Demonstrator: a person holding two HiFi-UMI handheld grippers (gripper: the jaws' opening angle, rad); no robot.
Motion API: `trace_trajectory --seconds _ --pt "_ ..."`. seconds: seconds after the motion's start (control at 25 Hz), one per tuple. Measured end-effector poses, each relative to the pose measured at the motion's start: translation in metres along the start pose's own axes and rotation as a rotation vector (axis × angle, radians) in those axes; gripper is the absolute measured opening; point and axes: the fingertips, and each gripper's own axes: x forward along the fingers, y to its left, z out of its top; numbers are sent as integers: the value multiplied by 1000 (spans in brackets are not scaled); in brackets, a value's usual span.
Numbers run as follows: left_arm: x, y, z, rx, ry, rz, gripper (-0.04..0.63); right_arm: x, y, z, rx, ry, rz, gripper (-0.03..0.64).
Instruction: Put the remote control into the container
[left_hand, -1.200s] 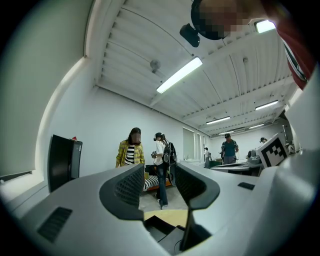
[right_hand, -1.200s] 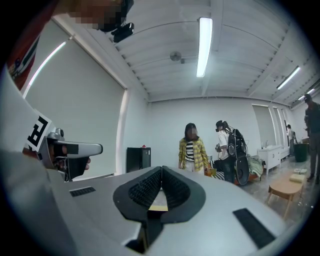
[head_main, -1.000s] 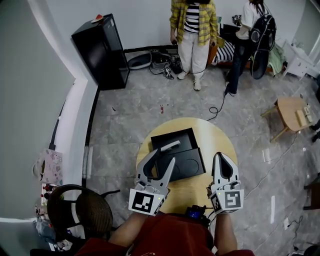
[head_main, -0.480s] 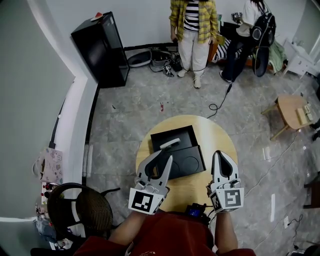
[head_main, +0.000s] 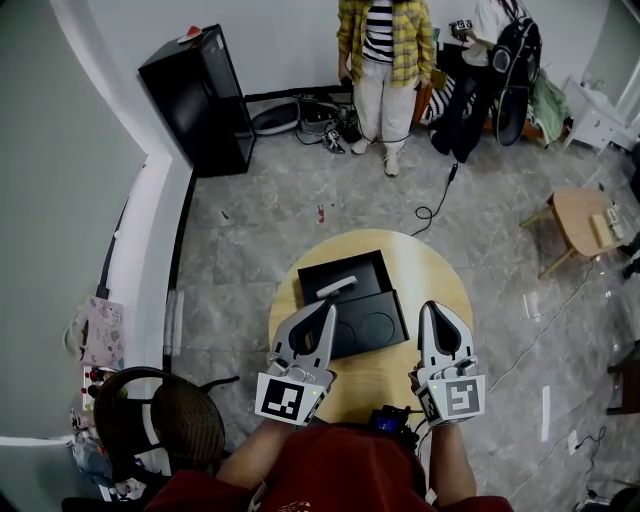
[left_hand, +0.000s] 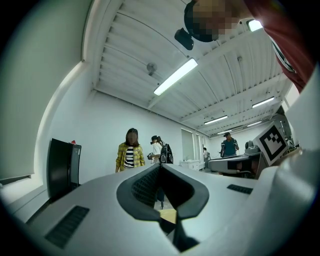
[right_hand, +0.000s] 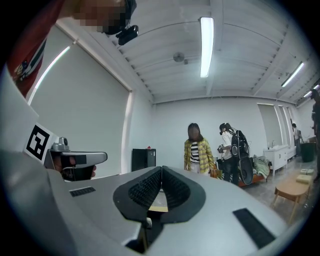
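So the remote control is already lying inside the black container, a pale bar angled across the box floor, nothing touching it. Looks like the same spot it had a second ago.

What changed is the left gripper. A second ago its jaws were spread wide, just short of the box at the remote's 6 o'clock. Now they've snapped fully together with nothing between them; its own view shows the ribbed pads meeting on air. The right gripper, out at about 4 o'clock, is also closed and empty and hasn't done much.

My read: the drop-off is done and the left hand is just closing up after letting go, so the task looks basically finished.

Directly below the box, touching it, is a flat black panel with round dents, maybe the lid. Both sit on the round wooden table. Further out: two people standing at 12 o'clock, a black cabinet at 11, and a small wooden stool at 2.
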Motion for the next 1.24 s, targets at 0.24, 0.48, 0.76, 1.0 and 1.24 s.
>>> trace_trajectory --seconds 0.24,0.48,0.76,1.0,1.24 --pt "1 0 2 -1 -3 9 15 1 0 9 -12 -44 -17 21" --pt "0 2 3 -1 -9 22 15 2 2 14 -23 -60 -17 21" --pt "-2 7 0 -10 -3 41 15 2 1 19 -28 -84 -38 21" --pt "-3 4 -3 -14 3 41 15 -2 -2 14 -34 -58 -50 21" --pt "-3 6 -8 -20 15 46 15 -3 -4 -1 11 46 -83 21"
